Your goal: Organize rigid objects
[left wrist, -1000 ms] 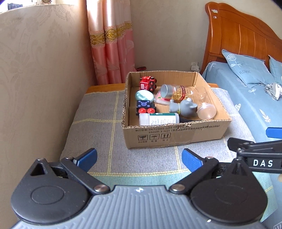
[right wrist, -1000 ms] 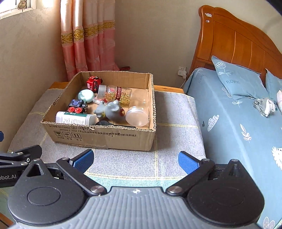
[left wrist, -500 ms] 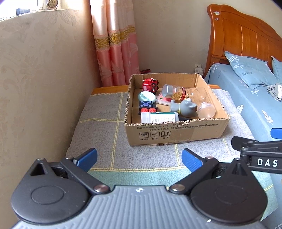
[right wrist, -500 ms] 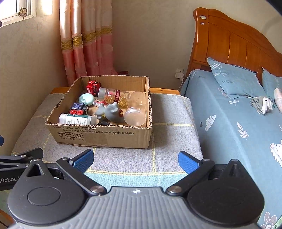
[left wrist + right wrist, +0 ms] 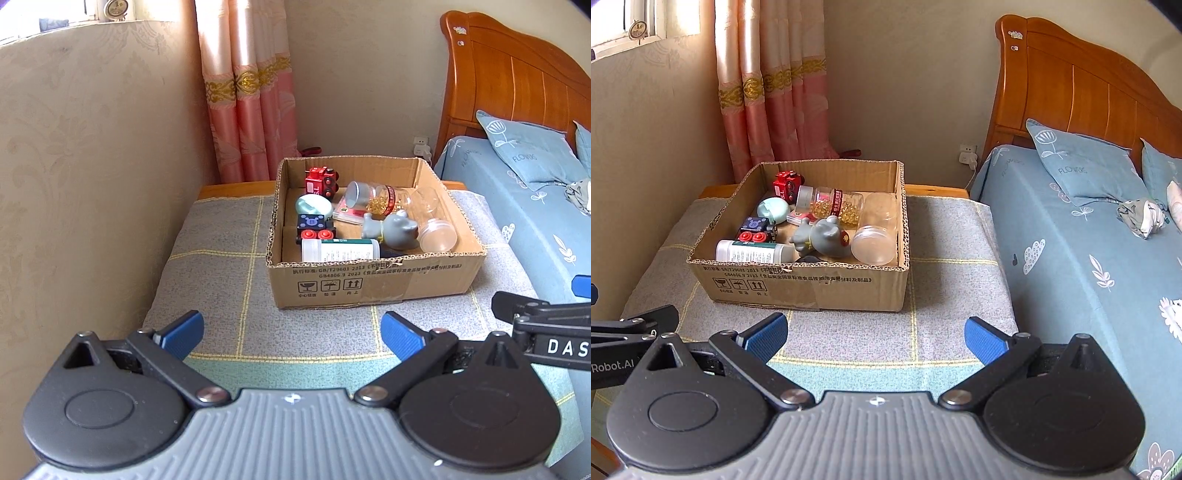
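Both the left hand-held gripper [image 5: 291, 330] and right hand-held gripper [image 5: 875, 334] are hovering with jaws apart, gripping nothing. The open brown cardboard box [image 5: 373, 282] of toys and bottles is sitting on the grey checked cloth-covered desk [image 5: 221, 266] ahead

"DAS" on right tool [image 5: 561, 325]; "FLOWERS" on pillow [image 5: 1082, 166]
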Tool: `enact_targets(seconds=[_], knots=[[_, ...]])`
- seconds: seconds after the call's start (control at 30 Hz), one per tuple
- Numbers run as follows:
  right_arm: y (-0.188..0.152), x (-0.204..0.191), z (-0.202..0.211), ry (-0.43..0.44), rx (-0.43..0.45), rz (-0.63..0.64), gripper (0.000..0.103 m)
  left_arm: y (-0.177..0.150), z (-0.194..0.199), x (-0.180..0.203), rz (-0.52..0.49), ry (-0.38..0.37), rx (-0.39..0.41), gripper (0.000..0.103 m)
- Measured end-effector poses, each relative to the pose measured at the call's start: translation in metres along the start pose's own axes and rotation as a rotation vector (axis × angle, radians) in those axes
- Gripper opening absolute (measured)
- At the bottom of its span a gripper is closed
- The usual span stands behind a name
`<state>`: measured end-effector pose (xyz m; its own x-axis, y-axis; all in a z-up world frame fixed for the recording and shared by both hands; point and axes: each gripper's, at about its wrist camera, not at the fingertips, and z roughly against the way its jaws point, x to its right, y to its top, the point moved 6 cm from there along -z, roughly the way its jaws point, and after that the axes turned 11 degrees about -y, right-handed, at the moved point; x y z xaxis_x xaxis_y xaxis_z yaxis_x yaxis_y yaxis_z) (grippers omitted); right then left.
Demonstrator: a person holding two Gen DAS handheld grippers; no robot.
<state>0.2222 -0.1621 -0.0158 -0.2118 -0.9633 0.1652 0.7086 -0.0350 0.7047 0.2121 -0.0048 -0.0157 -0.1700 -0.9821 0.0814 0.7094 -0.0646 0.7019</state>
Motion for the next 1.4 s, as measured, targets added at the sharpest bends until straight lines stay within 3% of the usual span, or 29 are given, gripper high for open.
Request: enact_targets(seconds=[1.4], knots=[[-0.0036,-0.0037,-0.0042,-0.009,-0.012,0.016,0.103,-0.0013,-0.0016,-0.0009,0.018,0.015,-0.018,0.102]])
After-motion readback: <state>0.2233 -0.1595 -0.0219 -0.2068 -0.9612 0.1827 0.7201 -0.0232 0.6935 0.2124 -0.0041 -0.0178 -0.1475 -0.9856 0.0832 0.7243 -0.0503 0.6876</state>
